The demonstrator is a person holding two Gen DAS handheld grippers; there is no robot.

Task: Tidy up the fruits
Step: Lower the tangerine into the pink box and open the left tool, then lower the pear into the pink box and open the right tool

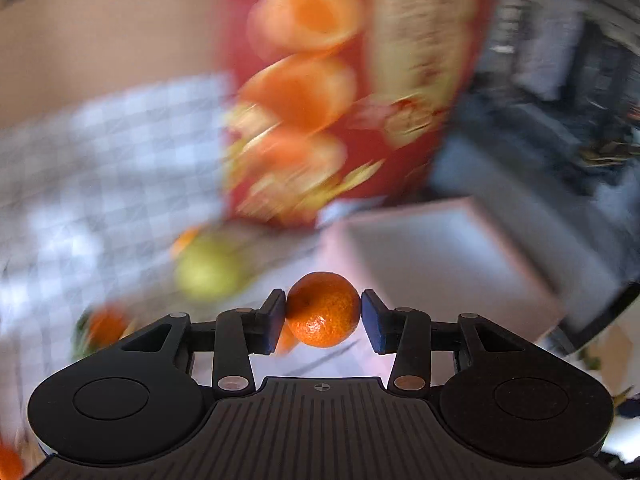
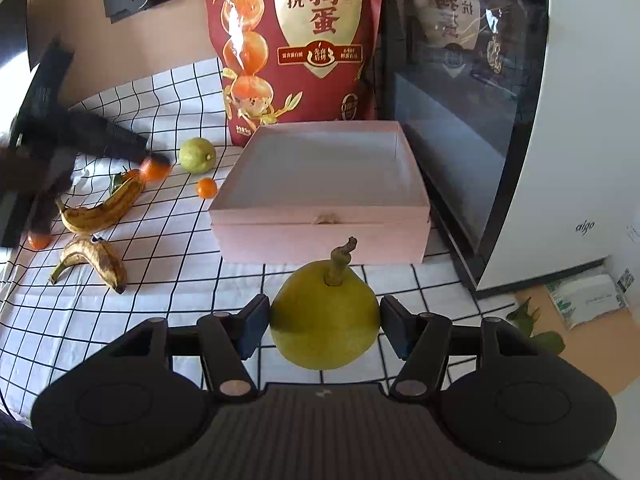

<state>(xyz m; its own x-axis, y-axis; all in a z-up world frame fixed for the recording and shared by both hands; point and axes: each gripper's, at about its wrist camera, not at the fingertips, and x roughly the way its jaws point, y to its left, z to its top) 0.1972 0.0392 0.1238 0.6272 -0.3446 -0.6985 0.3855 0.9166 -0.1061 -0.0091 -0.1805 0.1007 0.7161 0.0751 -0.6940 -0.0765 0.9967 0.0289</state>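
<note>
My left gripper (image 1: 323, 314) is shut on a small orange tangerine (image 1: 323, 309) and holds it in the air; its view is blurred by motion. In the right wrist view the left gripper (image 2: 154, 166) shows as a dark blur at the left, holding the tangerine (image 2: 155, 170). My right gripper (image 2: 324, 326) is shut on a yellow-green pear (image 2: 325, 320) with its stem up, just in front of the open pink box (image 2: 320, 236). The box also shows in the left wrist view (image 1: 436, 256). The box looks empty inside.
On the checked cloth (image 2: 168, 240) lie two spotted bananas (image 2: 100, 210) (image 2: 96, 258), a green fruit (image 2: 197, 155), a small tangerine (image 2: 207, 187) and another (image 2: 39, 241) at the left. A red snack bag (image 2: 296, 40) stands behind the box. A dark glass-fronted appliance (image 2: 460, 100) stands right.
</note>
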